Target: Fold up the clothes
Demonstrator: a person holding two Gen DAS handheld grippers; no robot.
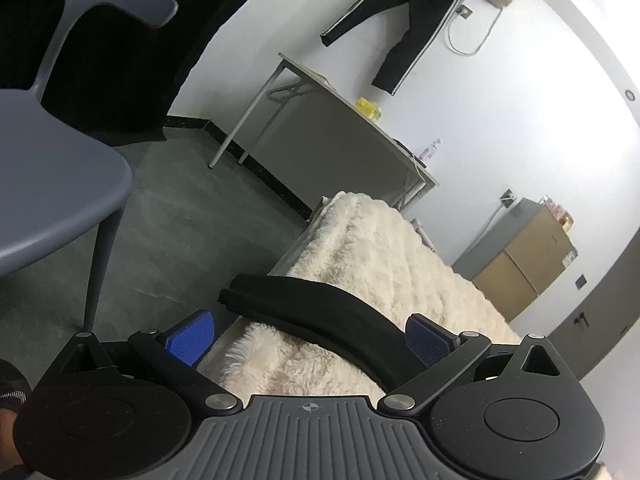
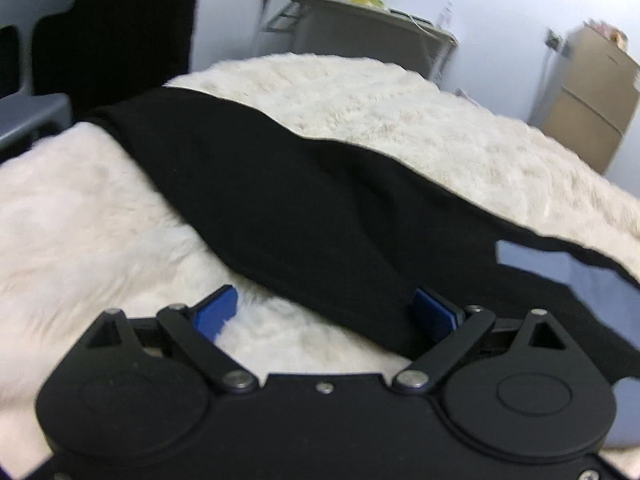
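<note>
Ahead of both tools I see a wide bed covered by a fluffy cream blanket (image 2: 360, 92), which fills most of each view. Across it lies the black garment (image 2: 280, 208), a long dark band whose long axis runs from far left to near right as seen from the right tool. It passes just in front of that tool and continues off to its right, where pale blue cloth (image 2: 532, 264) shows through an opening in it. The right tool (image 2: 326, 312) has its blue pads wide apart with nothing clamped; the garment's near edge lies against the right-hand pad while bare blanket shows by the left-hand one. The left tool (image 1: 310, 340) is also spread, gripping nothing, and the same garment's folded end (image 1: 304, 304) curves across just beyond its pads, near the bed's left edge. I judge the right tool the nearer to the cloth's bulk, so the next grasp likely falls to it, with the left taking the far end. A grey chair (image 1: 60, 160) stands to the left of the left tool.
</note>
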